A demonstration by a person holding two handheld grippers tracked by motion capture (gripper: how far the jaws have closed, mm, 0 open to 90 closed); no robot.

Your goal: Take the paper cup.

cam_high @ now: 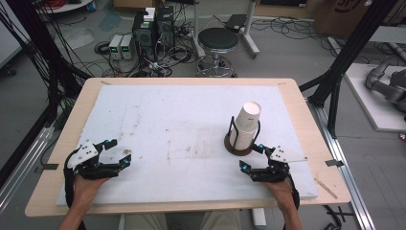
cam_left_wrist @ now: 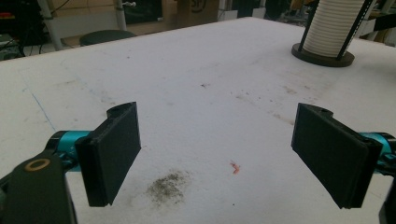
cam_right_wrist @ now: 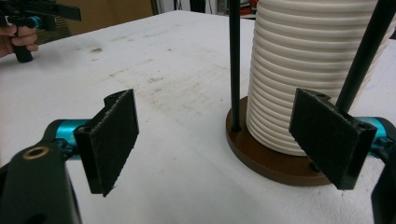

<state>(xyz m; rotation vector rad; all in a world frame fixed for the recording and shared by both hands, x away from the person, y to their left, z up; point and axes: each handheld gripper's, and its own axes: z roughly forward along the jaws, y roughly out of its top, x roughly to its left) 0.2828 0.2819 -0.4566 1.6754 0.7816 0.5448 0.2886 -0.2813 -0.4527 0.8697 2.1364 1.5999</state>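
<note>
A tall stack of white paper cups (cam_high: 245,125) stands upside down in a holder with a round brown base (cam_high: 238,149) and thin black rods, right of the table's middle. My right gripper (cam_high: 253,157) is open just in front of that base, jaws wide with nothing between them. Close up in the right gripper view, the ribbed cup stack (cam_right_wrist: 308,70) rises on its base (cam_right_wrist: 266,161) just beyond my right gripper (cam_right_wrist: 229,144). My left gripper (cam_high: 120,151) rests open at the near left over the bare white mat. In the left gripper view my left gripper (cam_left_wrist: 217,154) is empty, and the cup stack (cam_left_wrist: 332,25) stands far right.
A stained white foam mat (cam_high: 182,129) covers most of the wooden table (cam_high: 76,112). Beyond the far edge are a black stool (cam_high: 218,40), computer boxes (cam_high: 153,28) and loose cables on the floor. Black frame posts (cam_high: 352,45) stand to the right.
</note>
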